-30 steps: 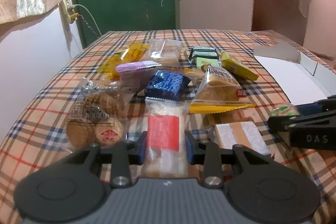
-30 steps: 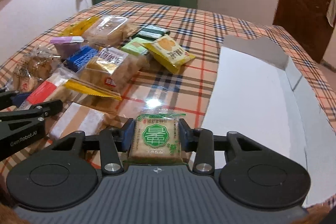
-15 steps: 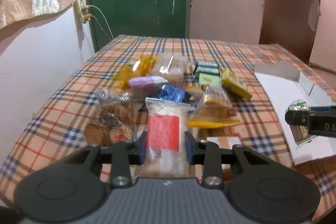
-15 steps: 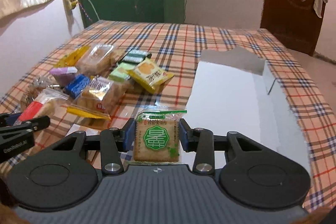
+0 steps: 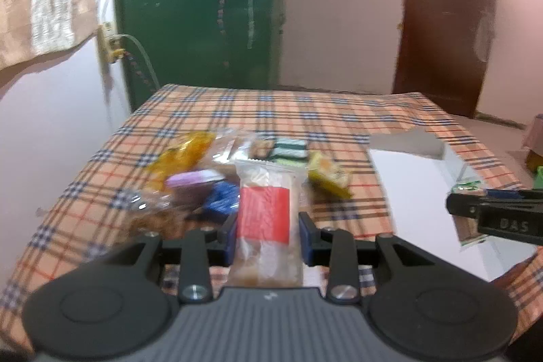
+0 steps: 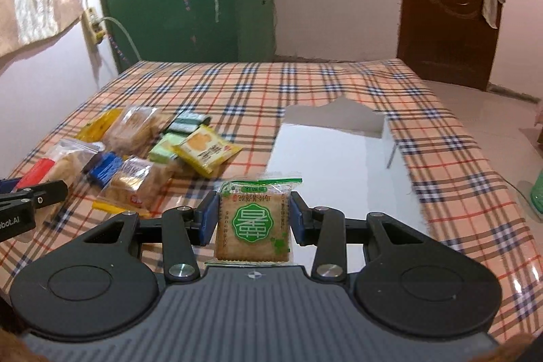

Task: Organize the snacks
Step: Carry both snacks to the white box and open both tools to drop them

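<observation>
Your left gripper point(image 5: 266, 234) is clamped on a clear snack pack with a red label point(image 5: 264, 217); the pack sits upright between the blue pads, sticks out past the fingertips and hangs above the near edge of the plaid-covered table point(image 5: 305, 111). Your right gripper point(image 6: 254, 218) is closed on a square cracker pack with a green logo point(image 6: 254, 221), pads pressing both side edges, top seal poking out past the tips; it hangs over the near left edge of the flat white cardboard box point(image 6: 332, 158) on the table's right side. The rest of the snacks lie in a pile on the table's left half: yellow cracker packet point(image 6: 205, 151), blue wrapped pack point(image 6: 106, 168), clear biscuit pack with yellow edge point(image 6: 130, 185), pale green packets point(image 6: 163, 148), dark striped packets point(image 6: 186, 121), clear pastry bag point(image 6: 134, 126). Left view is blurred, pile details unclear there.
</observation>
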`<state>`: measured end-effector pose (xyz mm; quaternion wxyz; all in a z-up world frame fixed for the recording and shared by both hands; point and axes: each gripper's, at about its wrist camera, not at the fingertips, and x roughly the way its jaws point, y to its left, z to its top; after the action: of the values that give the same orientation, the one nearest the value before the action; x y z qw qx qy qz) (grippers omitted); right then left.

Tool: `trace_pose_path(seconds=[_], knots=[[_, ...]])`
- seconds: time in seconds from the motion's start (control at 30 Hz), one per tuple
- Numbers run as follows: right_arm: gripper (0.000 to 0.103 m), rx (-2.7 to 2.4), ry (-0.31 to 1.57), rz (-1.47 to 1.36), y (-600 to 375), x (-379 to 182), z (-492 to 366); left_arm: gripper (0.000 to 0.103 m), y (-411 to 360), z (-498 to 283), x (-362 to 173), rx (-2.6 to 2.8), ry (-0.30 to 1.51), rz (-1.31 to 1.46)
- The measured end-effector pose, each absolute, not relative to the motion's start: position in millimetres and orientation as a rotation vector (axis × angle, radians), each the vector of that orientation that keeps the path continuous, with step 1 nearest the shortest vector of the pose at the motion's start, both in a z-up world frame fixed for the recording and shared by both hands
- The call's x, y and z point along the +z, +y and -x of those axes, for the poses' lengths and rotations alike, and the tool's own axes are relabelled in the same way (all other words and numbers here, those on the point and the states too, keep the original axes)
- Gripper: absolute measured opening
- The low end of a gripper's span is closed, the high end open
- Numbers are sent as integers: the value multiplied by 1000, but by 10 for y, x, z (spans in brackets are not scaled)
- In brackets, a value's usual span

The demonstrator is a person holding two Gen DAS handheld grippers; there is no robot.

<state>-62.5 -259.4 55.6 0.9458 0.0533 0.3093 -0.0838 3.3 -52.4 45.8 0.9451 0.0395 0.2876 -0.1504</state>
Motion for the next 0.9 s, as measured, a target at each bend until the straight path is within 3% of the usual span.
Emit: trace_pose_path(seconds=[0.9], knots=[[47, -312, 528, -166, -3635, 874, 522, 33, -2028, -395, 916, -576, 558, -180]])
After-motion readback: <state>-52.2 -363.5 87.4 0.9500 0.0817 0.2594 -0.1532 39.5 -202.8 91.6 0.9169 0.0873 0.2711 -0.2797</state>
